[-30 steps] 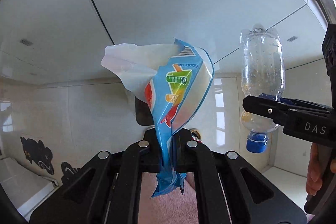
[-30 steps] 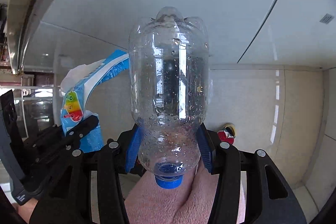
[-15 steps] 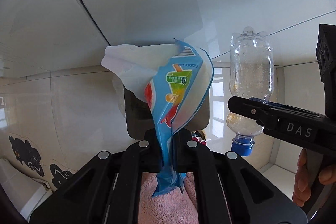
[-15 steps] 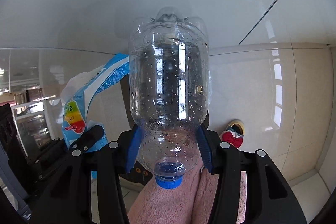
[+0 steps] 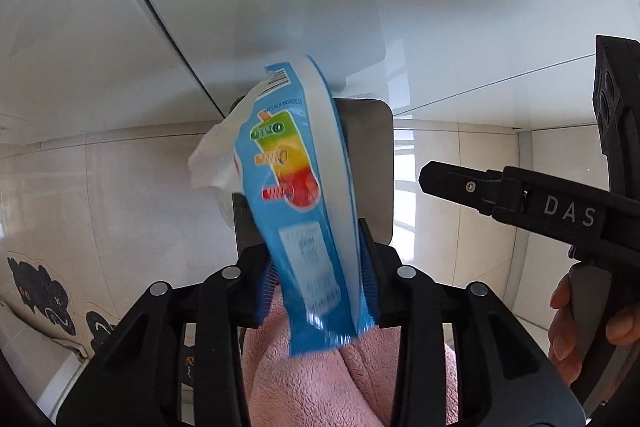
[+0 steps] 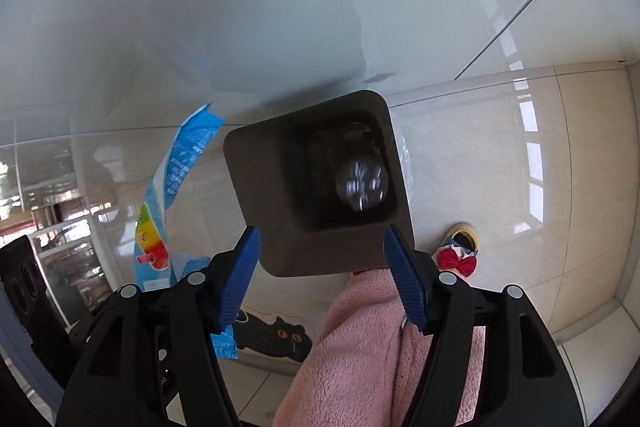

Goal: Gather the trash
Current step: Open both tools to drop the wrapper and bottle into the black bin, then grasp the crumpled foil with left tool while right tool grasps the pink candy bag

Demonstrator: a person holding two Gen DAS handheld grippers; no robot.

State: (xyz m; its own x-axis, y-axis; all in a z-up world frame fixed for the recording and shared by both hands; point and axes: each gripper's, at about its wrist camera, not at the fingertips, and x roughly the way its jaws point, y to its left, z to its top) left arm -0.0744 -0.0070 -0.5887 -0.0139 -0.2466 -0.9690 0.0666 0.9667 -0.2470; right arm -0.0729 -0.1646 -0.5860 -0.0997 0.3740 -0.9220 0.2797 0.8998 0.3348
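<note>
A blue ice-pop wrapper [image 5: 304,211] with a white tissue [image 5: 212,155] behind it stands between the jaws of my left gripper [image 5: 316,285]. These jaws are opening, their pads are off the wrapper, and its lower end is blurred. Behind it is the dark square bin [image 5: 370,163]. My right gripper [image 6: 322,247] hangs just above the bin [image 6: 276,195]; its jaws are opening with nothing between them. The clear plastic bottle [image 6: 362,179] lies inside the bin. The wrapper [image 6: 180,163] shows to the left of the bin.
A pink fleece sleeve [image 6: 360,347] lies under both grippers. A black cat-shaped mat [image 6: 280,339] and a slipper with a red bow [image 6: 458,255] are on the tiled floor. A hand [image 5: 576,323] holds the right gripper's handle.
Both grippers have come down to the bin. The right jaws have parted and the bottle has dropped into the bin. The left jaws have parted and the wrapper has turned and slipped lower.
</note>
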